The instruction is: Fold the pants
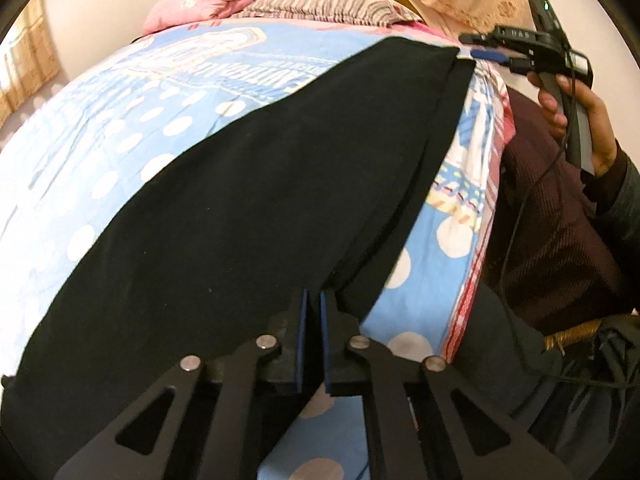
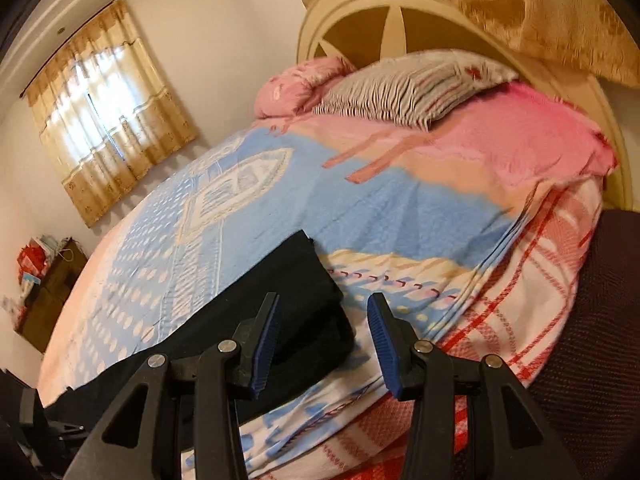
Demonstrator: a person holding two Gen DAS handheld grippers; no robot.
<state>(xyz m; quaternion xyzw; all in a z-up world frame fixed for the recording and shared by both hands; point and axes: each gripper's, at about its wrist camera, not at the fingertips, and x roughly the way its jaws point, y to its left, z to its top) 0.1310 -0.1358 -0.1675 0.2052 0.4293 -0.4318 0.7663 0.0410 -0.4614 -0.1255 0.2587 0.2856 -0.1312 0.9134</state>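
Observation:
Black pants (image 1: pixel 256 200) lie flat on the bed, folded lengthwise, running from near my left gripper up toward the far right. My left gripper (image 1: pixel 313 300) is shut on the near edge of the pants. In the right wrist view the far end of the pants (image 2: pixel 296 300) lies just left of my right gripper (image 2: pixel 322 308), which is open and empty above the bed. The right gripper also shows in the left wrist view (image 1: pixel 516 52), held by a hand at the far end of the pants.
The bed has a blue, white-dotted sheet (image 1: pixel 132 120) with a red plaid edge (image 2: pixel 532 264). A striped pillow (image 2: pixel 404 88) and a pink pillow (image 2: pixel 296 84) lie at the headboard (image 2: pixel 384 12). A curtained window (image 2: pixel 108 108) and a wooden cabinet (image 2: pixel 48 292) are at the left. The person's body (image 1: pixel 560 240) is at the right.

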